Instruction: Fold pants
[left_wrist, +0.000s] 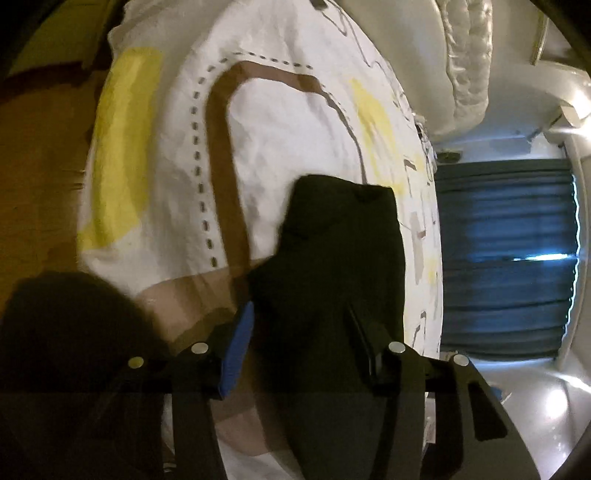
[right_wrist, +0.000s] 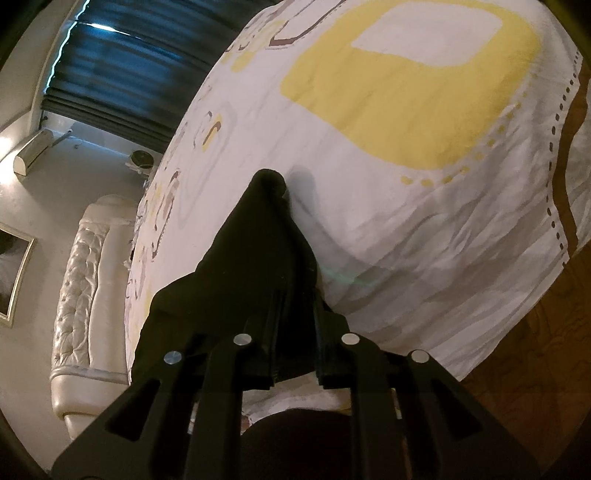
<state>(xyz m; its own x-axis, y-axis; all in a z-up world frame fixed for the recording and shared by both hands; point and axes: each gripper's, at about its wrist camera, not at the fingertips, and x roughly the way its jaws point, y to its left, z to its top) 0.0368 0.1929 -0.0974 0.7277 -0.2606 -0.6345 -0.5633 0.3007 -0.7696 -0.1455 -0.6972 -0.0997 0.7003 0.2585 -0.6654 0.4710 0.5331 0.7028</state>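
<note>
Left gripper and right gripper both clamped tight on black pants, cloth draped ahead over the patterned bedspread; only right view shows the headboard, farther off.

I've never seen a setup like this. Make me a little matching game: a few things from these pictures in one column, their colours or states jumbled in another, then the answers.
Things:
1. pants
2. curtain
3. headboard
4. floor

Descriptions:
A. wooden, brown
B. black, held by both grippers above the bed
C. cream, tufted
D. dark blue, drawn shut

Pairs: 1-B, 2-D, 3-C, 4-A

The left gripper and the right gripper each have black cloth between their fingers, over the white, yellow-patterned bedspread.
</note>
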